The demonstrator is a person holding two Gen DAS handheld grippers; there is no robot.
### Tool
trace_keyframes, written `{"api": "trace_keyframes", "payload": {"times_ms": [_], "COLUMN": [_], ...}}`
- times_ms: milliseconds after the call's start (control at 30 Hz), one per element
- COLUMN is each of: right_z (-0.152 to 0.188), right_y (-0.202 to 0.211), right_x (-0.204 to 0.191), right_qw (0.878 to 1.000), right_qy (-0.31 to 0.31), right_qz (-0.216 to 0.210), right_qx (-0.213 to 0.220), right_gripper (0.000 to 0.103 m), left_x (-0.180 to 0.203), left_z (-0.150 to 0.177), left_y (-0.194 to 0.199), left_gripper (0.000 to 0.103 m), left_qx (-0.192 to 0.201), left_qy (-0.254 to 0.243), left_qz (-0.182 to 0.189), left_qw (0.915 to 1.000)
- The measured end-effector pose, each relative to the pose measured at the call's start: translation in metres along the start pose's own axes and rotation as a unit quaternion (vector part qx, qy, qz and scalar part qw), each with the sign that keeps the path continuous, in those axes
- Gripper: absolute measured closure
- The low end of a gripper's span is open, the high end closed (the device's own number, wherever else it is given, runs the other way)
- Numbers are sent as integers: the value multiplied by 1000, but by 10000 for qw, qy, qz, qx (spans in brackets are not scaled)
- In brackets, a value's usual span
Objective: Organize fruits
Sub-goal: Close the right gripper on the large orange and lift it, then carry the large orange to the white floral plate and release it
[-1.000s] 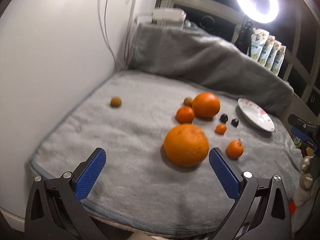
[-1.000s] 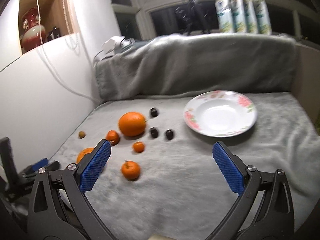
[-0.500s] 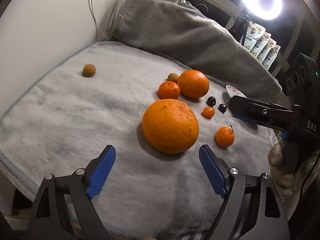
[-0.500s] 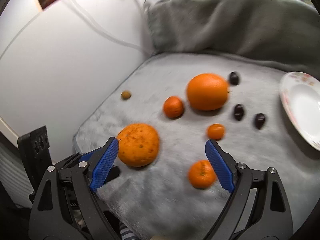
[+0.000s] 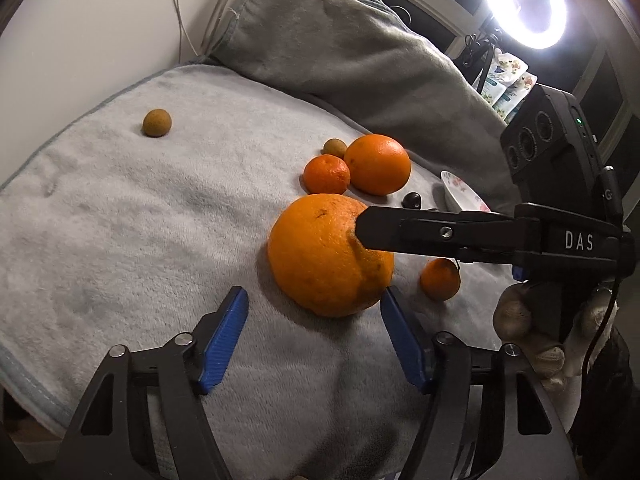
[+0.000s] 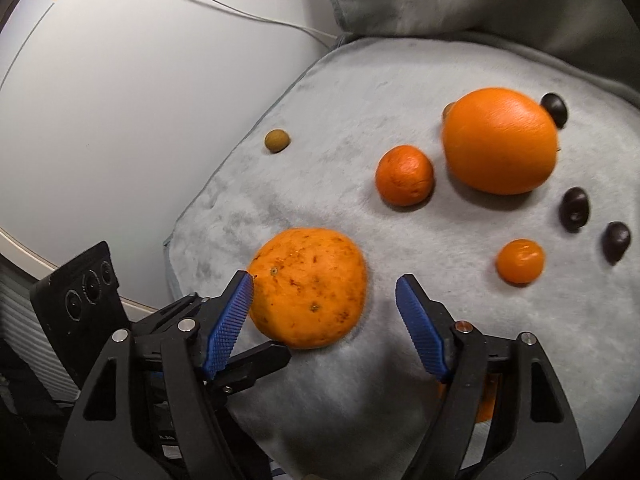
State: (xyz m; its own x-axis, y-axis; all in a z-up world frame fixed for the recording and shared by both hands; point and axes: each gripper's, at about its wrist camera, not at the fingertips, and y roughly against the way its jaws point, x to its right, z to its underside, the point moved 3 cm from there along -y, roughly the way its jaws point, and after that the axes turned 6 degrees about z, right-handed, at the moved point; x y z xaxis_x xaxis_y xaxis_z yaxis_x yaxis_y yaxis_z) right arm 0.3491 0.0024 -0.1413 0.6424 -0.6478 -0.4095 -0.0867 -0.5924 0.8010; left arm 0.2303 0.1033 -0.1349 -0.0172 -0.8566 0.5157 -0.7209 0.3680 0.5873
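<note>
A big rough-skinned orange (image 5: pixel 320 256) (image 6: pixel 308 288) lies on the grey blanket (image 5: pixel 120 220). My left gripper (image 5: pixel 311 293) is just in front of it. Its jaws are closing, with the orange's near side between the tips and no pad pressing. My right gripper (image 6: pixel 324 280) comes from the other side with its jaws also closing around the same orange. Its left pad is at the skin and its right pad stands apart. One right finger (image 5: pixel 440 232) crosses over the orange in the left wrist view.
Farther back lie a smooth orange (image 6: pixel 500 140), a mandarin (image 6: pixel 404 174), a small mandarin (image 6: pixel 520 260), three dark fruits (image 6: pixel 574 208) and a brown fruit (image 6: pixel 277 141). A stemmed mandarin (image 5: pixel 440 280) and a flowered plate (image 5: pixel 460 192) are to the right. A white wall borders the left.
Both grippers' jaws have narrowed. My right gripper swung left and down from the plate to the big orange. My left gripper tipped down and came a little closer to it.
</note>
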Motion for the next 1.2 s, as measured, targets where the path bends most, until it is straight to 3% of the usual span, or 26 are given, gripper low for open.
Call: {"api": "trace_keyframes", "payload": {"times_ms": [267, 700, 1000, 1200], "right_z": [-3, -2, -6, -4], "right_y": [-4, 6, 45, 81], "right_x": [-1, -1, 8, 36], "right_qw": [9998, 9999, 9988, 9964], "right_qy": [34, 41, 1, -198], "right_qz": [-124, -76, 84, 254], "right_qx": [-117, 54, 485, 790], "right_gripper": [31, 33, 33, 33], "left_x": [4, 13, 47, 81], "left_z": [-2, -5, -18, -29], "left_y": [-4, -3, -7, -24], "left_gripper": [51, 51, 51, 51], "left_qx": [-42, -51, 54, 10], "left_qy": [-91, -274, -575, -869], "left_qz": [202, 120, 279, 475], "left_qw": [9997, 9995, 9979, 9951]}}
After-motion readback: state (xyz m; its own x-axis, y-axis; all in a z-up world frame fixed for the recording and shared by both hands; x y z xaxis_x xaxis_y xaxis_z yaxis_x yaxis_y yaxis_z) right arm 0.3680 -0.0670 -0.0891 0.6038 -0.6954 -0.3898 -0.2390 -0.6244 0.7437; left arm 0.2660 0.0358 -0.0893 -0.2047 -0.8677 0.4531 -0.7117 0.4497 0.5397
